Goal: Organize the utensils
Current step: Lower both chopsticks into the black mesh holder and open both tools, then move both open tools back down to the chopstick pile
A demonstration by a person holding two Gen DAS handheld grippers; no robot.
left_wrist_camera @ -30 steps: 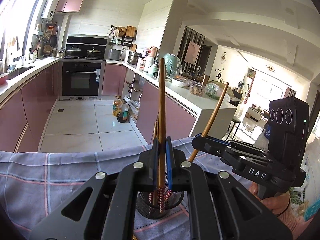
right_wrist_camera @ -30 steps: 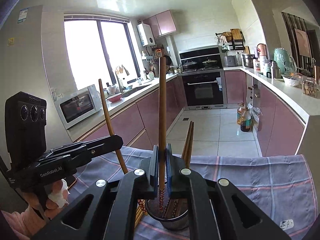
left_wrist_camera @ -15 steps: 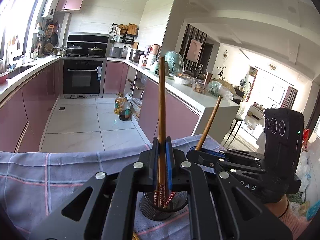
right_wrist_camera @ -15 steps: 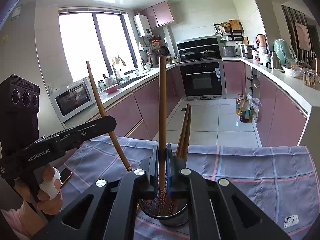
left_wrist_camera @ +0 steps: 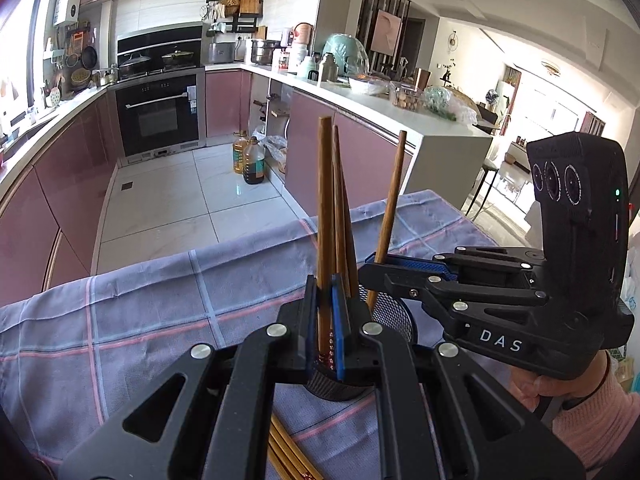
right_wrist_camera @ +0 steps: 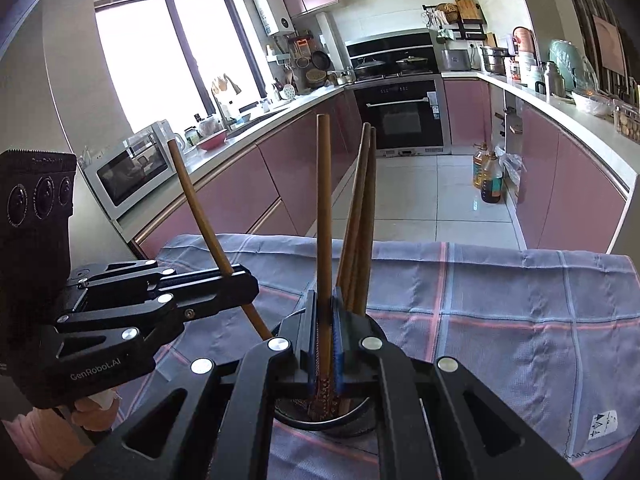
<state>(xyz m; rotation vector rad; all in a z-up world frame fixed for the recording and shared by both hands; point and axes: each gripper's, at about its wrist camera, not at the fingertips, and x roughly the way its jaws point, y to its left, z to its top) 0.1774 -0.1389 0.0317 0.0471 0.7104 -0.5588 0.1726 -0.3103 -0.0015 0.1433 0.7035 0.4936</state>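
**A:** ok so what are both tongs doing here? hard to read through the fisheye.

**B:** both are clamped on a chopstick. The left gripper [left_wrist_camera: 326,320] has its blue pads squeezed tight on a brown chopstick [left_wrist_camera: 324,208] that stands nearly upright, patterned lower end poking down into the black mesh cup [left_wrist_camera: 390,312]. The right gripper [right_wrist_camera: 325,332] is pinched on its own chopstick [right_wrist_camera: 324,208] the same way, decorated tip down inside the mesh cup [right_wrist_camera: 360,424].

**A:** and you can see each one from the other camera?

**B:** yep. In the left wrist view the right gripper [left_wrist_camera: 378,266] comes in from the right side, holding its stick [left_wrist_camera: 390,208] at a slant over the cup rim, with the hand in a pink sleeve [left_wrist_camera: 560,388] below it. In the right wrist view the left gripper [right_wrist_camera: 244,284] comes in from the left with its tilted stick [right_wrist_camera: 200,208].

**A:** where's the rest of the stuff?

**B:** two more chopsticks [right_wrist_camera: 362,216] already lean together in the cup. A few others [left_wrist_camera: 288,452] lie flat on the checked purple-blue cloth [left_wrist_camera: 140,320] just in front of the cup, partly hidden under the left gripper. The cup sits on that cloth, kitchen counters behind.
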